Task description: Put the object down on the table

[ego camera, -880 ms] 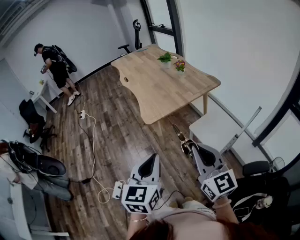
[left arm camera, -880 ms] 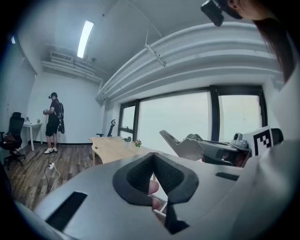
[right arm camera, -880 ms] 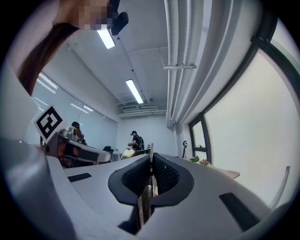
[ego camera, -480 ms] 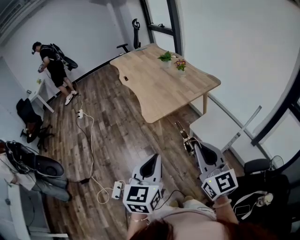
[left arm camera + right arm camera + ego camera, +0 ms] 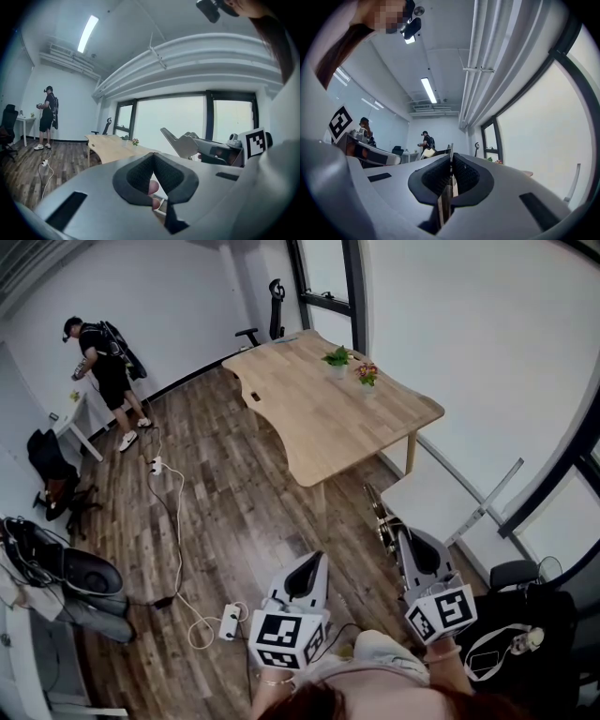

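**A:** What colours are the tools?

**B:** The left tool and right tool are both grey, with black pads. Each cube carries black-and-white square markers.

**A:** And the object?

**B:** Dull gold with dark patches, as far as I can tell.

**A:** What about the rest?

**B:** The bench is pale wood. The floor is dark brown planks with a streaky grain. There's a white cable, a green plant, reddish flowers and white walls.

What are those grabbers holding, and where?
The right hand-held gripper pinches a thin metal object by one end. The left hand-held gripper holds nothing.
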The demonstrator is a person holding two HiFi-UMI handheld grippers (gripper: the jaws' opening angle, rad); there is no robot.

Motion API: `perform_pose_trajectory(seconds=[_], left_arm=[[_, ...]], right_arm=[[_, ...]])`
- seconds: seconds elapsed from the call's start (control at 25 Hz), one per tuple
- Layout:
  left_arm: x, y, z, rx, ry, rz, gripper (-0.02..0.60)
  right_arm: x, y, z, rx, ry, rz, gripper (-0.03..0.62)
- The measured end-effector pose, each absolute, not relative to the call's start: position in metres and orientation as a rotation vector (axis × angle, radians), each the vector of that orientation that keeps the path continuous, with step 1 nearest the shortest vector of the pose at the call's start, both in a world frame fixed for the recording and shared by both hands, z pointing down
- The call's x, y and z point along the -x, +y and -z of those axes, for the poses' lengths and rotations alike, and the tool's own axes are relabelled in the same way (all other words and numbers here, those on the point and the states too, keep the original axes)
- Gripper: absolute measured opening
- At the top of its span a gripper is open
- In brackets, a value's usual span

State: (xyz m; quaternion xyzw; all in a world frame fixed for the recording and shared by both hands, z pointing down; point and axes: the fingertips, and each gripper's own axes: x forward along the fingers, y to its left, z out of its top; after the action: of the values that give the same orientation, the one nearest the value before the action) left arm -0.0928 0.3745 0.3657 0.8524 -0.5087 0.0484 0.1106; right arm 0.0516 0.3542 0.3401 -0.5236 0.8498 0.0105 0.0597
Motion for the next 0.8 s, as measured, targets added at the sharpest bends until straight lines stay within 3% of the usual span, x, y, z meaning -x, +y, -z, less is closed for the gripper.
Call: perform_pose_trajectory(seconds=[0.8], left_arm=[[0.079, 0.324, -0.367, -2.496, -1.499, -0.141, 0.002]], right_arm=[[-0.067, 0.305, -0.342, 1.554, 2.545, 0.01, 0.002]])
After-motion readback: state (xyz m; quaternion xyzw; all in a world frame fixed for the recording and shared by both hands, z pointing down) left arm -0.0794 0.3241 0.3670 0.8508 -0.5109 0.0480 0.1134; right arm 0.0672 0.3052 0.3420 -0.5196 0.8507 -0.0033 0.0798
